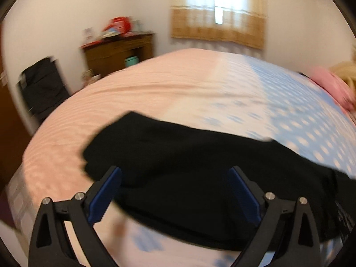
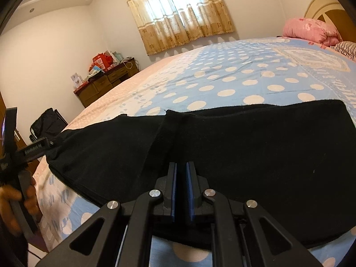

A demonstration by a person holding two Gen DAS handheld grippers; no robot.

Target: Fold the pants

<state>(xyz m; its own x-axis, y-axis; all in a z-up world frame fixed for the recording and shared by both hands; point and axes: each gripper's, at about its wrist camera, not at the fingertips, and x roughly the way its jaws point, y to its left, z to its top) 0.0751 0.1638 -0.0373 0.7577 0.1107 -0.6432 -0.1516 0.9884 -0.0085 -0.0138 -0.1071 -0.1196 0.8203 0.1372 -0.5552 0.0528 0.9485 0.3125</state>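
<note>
Black pants (image 1: 178, 146) lie folded in a long band across the bed (image 1: 178, 82), near its front edge. My left gripper (image 1: 174, 173) hovers over their left part, open wide, with nothing pressed between its blue pads. In the right wrist view the pants (image 2: 255, 144) fill the foreground, and one of the left gripper's fingers (image 2: 37, 149) shows at their left end. My right gripper (image 2: 181, 166) sits low over the middle of the pants, shut to a narrow dark slit. Whether cloth is pinched in it I cannot tell.
The bed (image 2: 244, 71) has a blue dotted cover with a pink strip at the left. A pink pillow (image 2: 311, 30) lies at the headboard. A wooden dresser (image 2: 104, 84) and a black bag (image 2: 46, 120) stand by the wall. A hand (image 2: 13, 200) holds the left tool.
</note>
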